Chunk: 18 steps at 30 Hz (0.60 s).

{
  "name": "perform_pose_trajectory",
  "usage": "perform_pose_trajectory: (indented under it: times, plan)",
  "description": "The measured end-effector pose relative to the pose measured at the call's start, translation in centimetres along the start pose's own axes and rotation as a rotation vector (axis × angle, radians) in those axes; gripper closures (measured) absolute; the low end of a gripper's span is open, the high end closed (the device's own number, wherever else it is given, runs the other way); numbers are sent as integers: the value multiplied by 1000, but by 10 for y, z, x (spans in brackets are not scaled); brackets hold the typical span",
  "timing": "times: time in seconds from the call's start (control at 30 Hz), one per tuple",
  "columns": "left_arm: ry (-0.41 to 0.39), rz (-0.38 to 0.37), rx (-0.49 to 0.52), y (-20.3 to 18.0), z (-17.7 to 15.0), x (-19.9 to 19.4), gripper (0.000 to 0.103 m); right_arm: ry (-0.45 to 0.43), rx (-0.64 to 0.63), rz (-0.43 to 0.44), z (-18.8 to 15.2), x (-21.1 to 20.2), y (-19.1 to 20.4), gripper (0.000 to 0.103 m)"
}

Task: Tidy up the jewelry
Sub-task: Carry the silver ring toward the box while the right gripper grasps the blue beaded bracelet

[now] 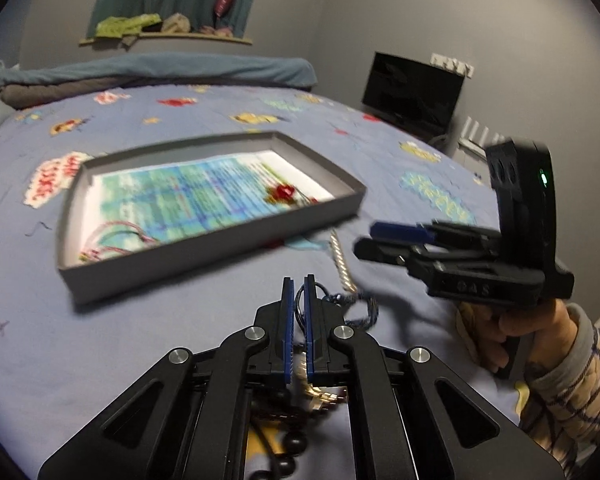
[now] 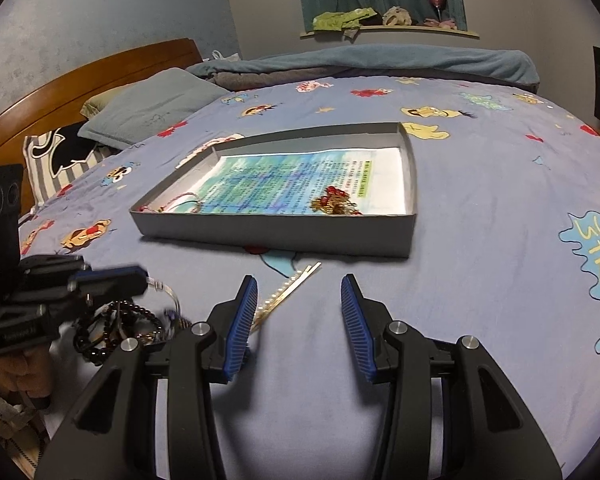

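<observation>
A shallow grey box [image 1: 204, 248] [image 2: 276, 232] lies on the bed with a printed sheet inside. It holds a red-and-gold ornament [image 1: 285, 193] [image 2: 334, 200] and a red cord necklace [image 1: 112, 236] [image 2: 180, 202]. My left gripper [image 1: 299, 286] [image 2: 112, 280] is shut on a dark blue cord necklace [image 1: 360, 308] just in front of the box. A white-gold bracelet [image 1: 342, 264] [image 2: 284, 292] lies beside it. Dark beads [image 2: 112, 332] lie under the left gripper. My right gripper [image 2: 299, 292] [image 1: 366, 240] is open and empty above the bracelet.
The bed has a blue cartoon-print cover [image 2: 500, 240]. Pillows [image 2: 152, 104] and a wooden headboard [image 2: 80, 76] are at the left, a folded blanket [image 2: 380, 62] at the far edge. A dark screen [image 1: 414, 94] stands by the wall.
</observation>
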<state>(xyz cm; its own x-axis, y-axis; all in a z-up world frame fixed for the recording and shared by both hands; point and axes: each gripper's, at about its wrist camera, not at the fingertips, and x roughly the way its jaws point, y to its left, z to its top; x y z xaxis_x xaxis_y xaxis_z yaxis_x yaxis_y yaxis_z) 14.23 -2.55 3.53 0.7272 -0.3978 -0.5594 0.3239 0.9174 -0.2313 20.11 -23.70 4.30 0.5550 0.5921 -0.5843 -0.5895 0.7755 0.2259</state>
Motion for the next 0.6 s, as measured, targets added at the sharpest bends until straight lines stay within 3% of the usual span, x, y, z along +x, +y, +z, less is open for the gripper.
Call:
perform_pose_trajectory:
  times: [0.27,0.47,0.53,0.6]
  plan:
    - [-43,68,-57,30,10,-11,98,-15,-60,87,1,-1,26,59]
    - [-43,120,-102,52,9,-15,98,36,-114,117,1,15,48,61]
    - [-32,132,-115,58,8,-14,98,58,-135,116,-1,21,54,63]
    - [-22,142,-129,64,5,-13,98,87,-153,108,-4,26,58,72]
